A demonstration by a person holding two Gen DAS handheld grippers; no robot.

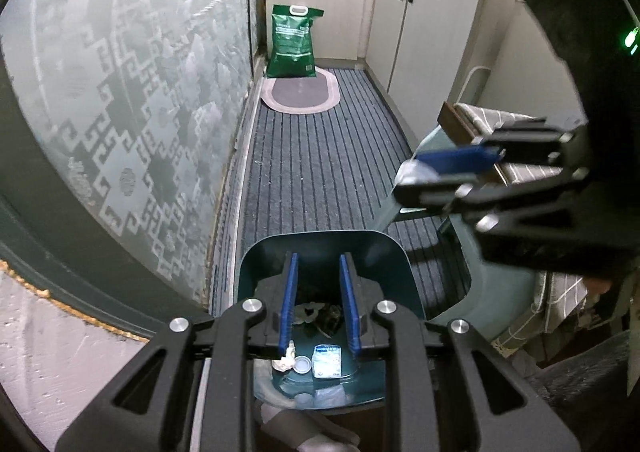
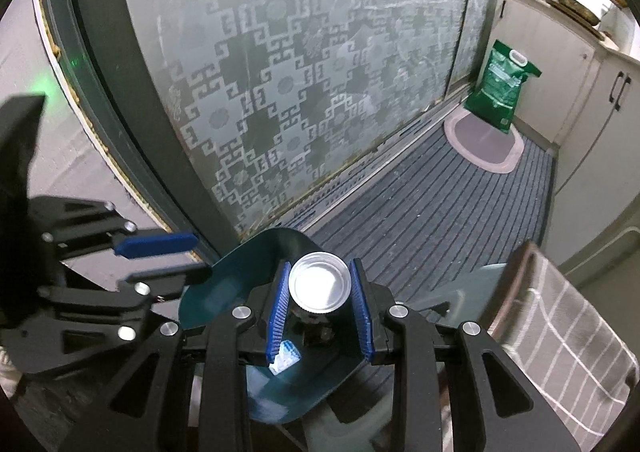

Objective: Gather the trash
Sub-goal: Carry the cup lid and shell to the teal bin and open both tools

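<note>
Green sack [image 1: 291,41] standing by oval mat [image 1: 301,91].

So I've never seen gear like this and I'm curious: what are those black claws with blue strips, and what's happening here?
They are two hand-held grippers, each carried by a person, with a camera looking along its fingers. One picture is from the left gripper, whose jaws stand open above a teal bin holding crumpled paper, a round lid and a small packet. The other is from the right gripper, which clamps a metal can over that bin. Below lies a striped mat.
</note>
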